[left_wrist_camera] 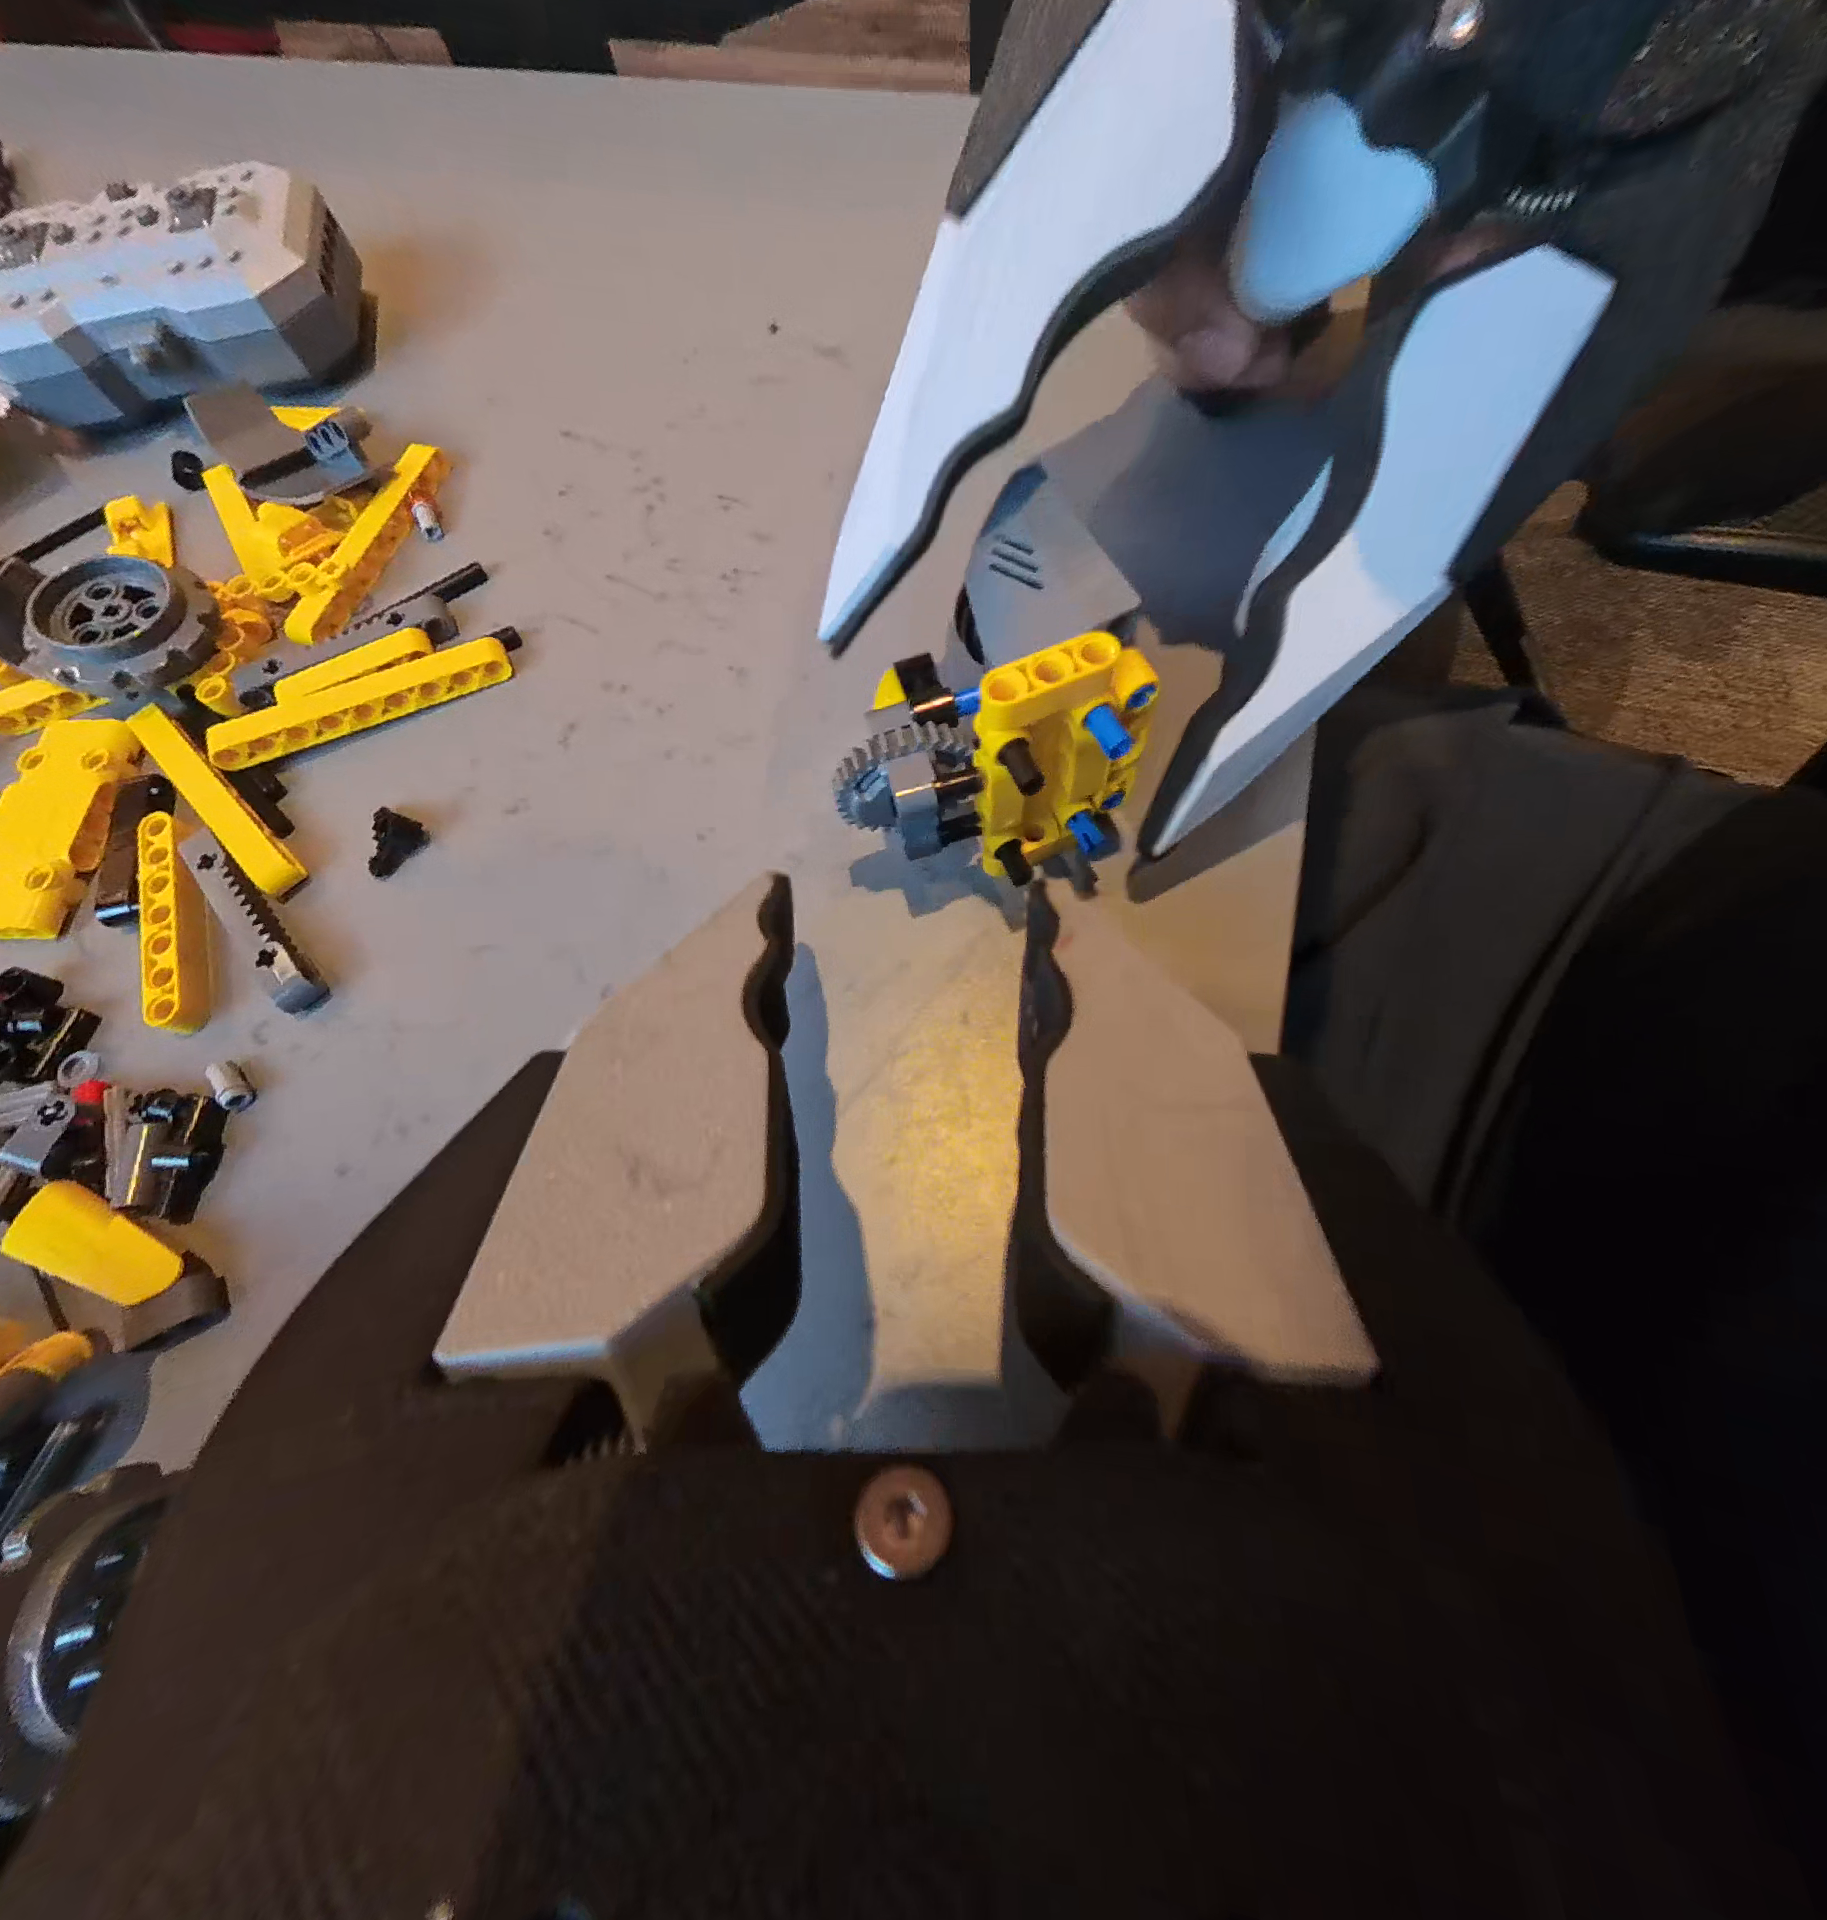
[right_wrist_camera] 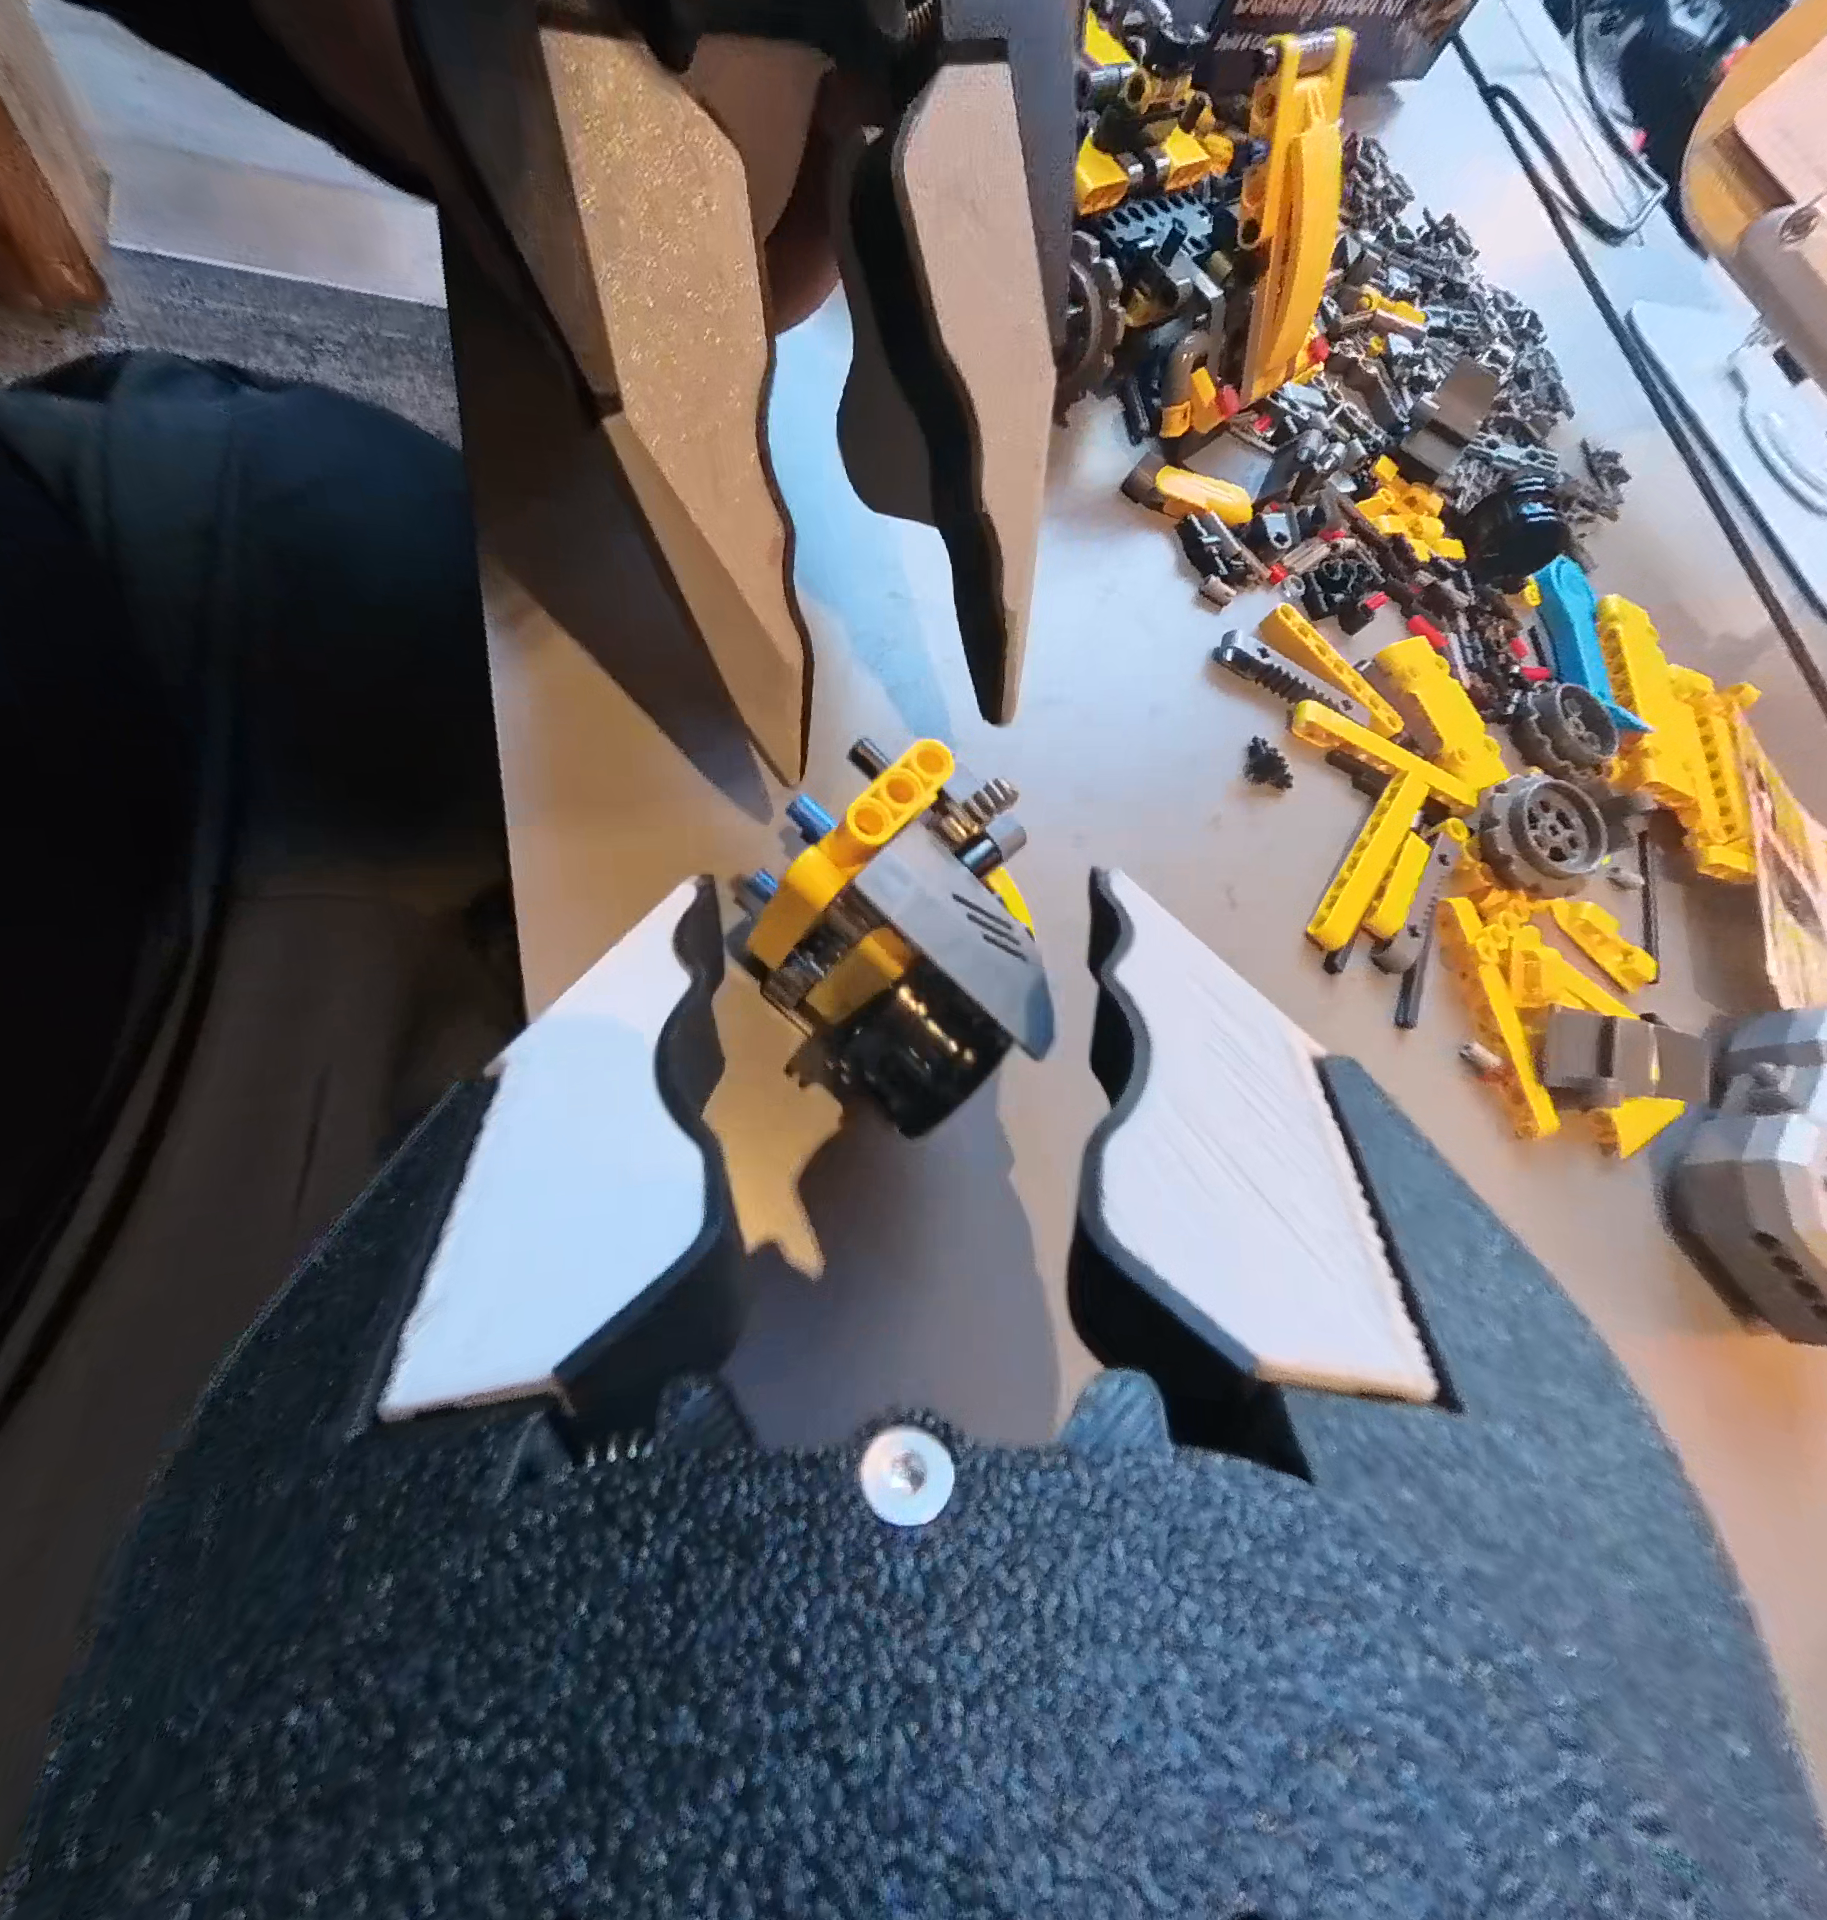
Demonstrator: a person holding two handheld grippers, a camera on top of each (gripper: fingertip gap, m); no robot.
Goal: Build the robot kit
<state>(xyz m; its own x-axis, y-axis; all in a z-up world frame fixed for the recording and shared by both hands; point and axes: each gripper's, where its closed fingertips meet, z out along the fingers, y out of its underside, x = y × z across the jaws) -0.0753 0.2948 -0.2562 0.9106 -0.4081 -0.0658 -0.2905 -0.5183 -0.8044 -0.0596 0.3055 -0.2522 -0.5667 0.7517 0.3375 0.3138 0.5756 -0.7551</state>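
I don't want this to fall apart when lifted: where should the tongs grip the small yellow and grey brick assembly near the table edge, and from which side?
Probably grip the small assembly across its solid yellow and black core, under the grey panel, closing on the two flat flanks from above. The blue pins and gear stick out and look likelier to slip or pop off. The right tongs already straddle it, open.

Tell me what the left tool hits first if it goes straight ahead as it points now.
Likely the small yellow and grey brick assembly standing on the table just past the left tool; its right fingertip already looks almost against it, though depth is unclear.
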